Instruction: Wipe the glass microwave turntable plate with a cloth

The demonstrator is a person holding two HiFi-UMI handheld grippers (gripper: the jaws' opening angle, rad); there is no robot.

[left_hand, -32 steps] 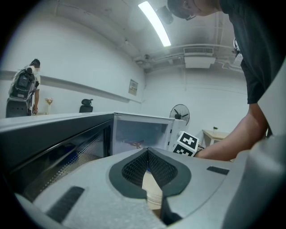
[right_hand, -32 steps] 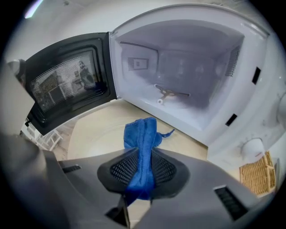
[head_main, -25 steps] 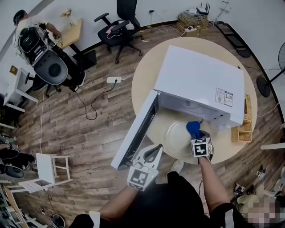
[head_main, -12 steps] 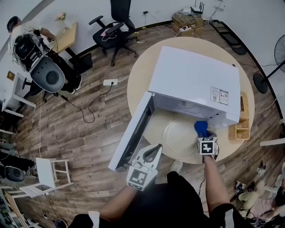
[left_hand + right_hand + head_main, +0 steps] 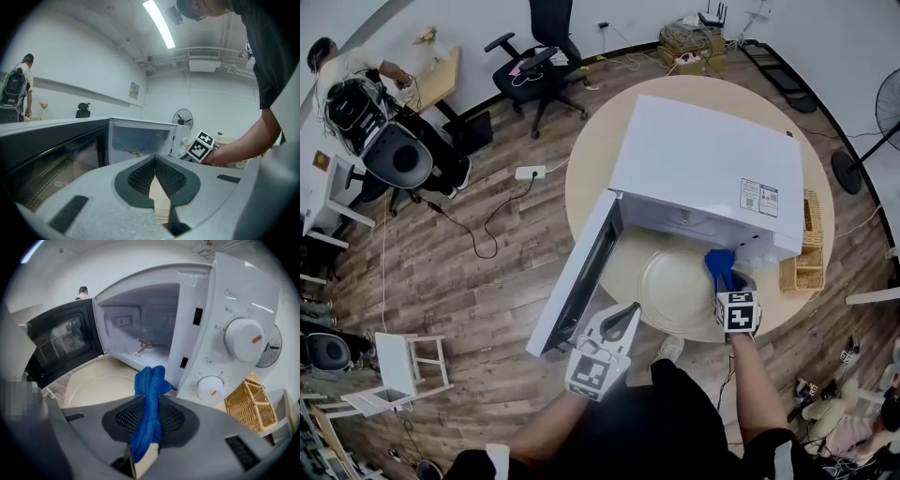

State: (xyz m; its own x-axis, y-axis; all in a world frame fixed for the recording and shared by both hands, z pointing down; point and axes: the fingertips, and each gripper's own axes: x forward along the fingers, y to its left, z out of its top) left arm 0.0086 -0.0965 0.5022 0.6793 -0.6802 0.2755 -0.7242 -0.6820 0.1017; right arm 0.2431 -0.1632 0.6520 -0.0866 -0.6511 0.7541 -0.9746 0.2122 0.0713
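The clear glass turntable plate [image 5: 677,285] [image 5: 101,386] lies flat on the round table in front of the open white microwave [image 5: 703,173] [image 5: 187,329]. My right gripper [image 5: 727,277] [image 5: 151,416] is shut on a blue cloth [image 5: 719,267] [image 5: 150,399], which hangs over the plate's right edge, close to the microwave's control panel. My left gripper [image 5: 622,323] [image 5: 154,174] is shut with nothing in it, held off the table's near edge beside the open microwave door [image 5: 577,281] [image 5: 51,150].
A wicker basket [image 5: 806,264] [image 5: 251,401] stands on the table right of the microwave. The microwave door swings out to the left. Office chairs [image 5: 539,52], a stool [image 5: 398,361] and a person at a desk are on the wooden floor beyond. A fan [image 5: 872,131] stands at right.
My right gripper with the cloth slid from the plate's upper middle to its right edge, then drew back slightly. The left gripper has stayed put.
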